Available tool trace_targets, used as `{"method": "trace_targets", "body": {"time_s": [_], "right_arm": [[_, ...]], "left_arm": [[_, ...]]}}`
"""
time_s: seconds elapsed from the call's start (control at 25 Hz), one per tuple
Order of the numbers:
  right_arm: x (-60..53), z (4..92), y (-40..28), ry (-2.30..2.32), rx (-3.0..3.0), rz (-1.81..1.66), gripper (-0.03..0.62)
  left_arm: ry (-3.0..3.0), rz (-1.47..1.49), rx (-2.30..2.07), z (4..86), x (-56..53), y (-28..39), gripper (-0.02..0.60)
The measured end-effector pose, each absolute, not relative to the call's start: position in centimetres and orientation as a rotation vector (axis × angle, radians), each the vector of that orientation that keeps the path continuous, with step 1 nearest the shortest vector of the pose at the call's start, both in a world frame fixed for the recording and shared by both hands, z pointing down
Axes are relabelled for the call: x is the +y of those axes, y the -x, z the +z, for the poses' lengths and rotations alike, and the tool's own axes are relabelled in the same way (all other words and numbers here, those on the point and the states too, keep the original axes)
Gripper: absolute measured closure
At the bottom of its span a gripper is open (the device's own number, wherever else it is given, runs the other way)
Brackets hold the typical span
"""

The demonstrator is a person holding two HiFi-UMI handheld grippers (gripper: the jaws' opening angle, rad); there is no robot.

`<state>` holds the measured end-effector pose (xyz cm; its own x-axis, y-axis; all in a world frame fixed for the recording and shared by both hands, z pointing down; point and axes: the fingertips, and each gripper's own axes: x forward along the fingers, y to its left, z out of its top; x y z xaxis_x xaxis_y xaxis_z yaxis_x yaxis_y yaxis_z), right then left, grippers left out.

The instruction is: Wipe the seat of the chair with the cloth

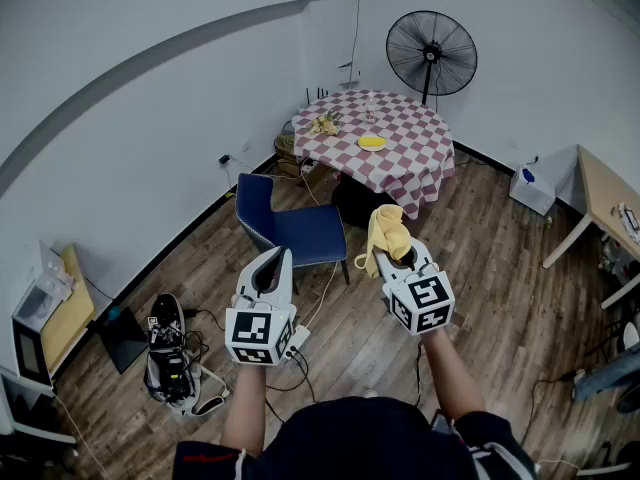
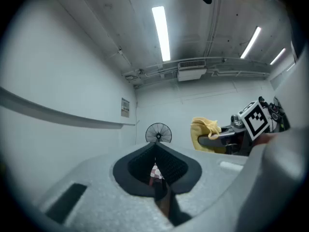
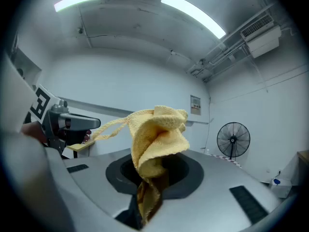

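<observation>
Chair [image 1: 300, 230] stood ahead of and below both grippers, left of the right gripper [image 1: 393, 258] and just right of the left gripper [image 1: 274, 260], which looked the nearer. Right jaws were clamped on the cloth [image 3: 157, 139]. Left jaws were together, empty. Only the head view showed the chair. Both gripper views looked level at the wall [image 2: 58, 81].

Wooden floor [image 1: 480, 268], blue chair [image 1: 310, 233] on it, round checkered table [image 1: 400, 158] behind, yellow object [image 1: 372, 142] on the table
</observation>
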<state>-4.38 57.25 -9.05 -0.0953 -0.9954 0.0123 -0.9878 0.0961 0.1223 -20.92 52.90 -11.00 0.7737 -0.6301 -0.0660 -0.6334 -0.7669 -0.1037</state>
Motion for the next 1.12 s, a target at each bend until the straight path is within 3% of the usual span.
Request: {"method": "trace_targets", "body": {"time_s": [1.12], "right_arm": [[59.6, -6.3, -2.1, -1.915, -2.370, -0.134, 0.523]], "left_arm": [[2.828, -0.053, 1.130, -6.9, 56.0, 14.0, 0.566]]}}
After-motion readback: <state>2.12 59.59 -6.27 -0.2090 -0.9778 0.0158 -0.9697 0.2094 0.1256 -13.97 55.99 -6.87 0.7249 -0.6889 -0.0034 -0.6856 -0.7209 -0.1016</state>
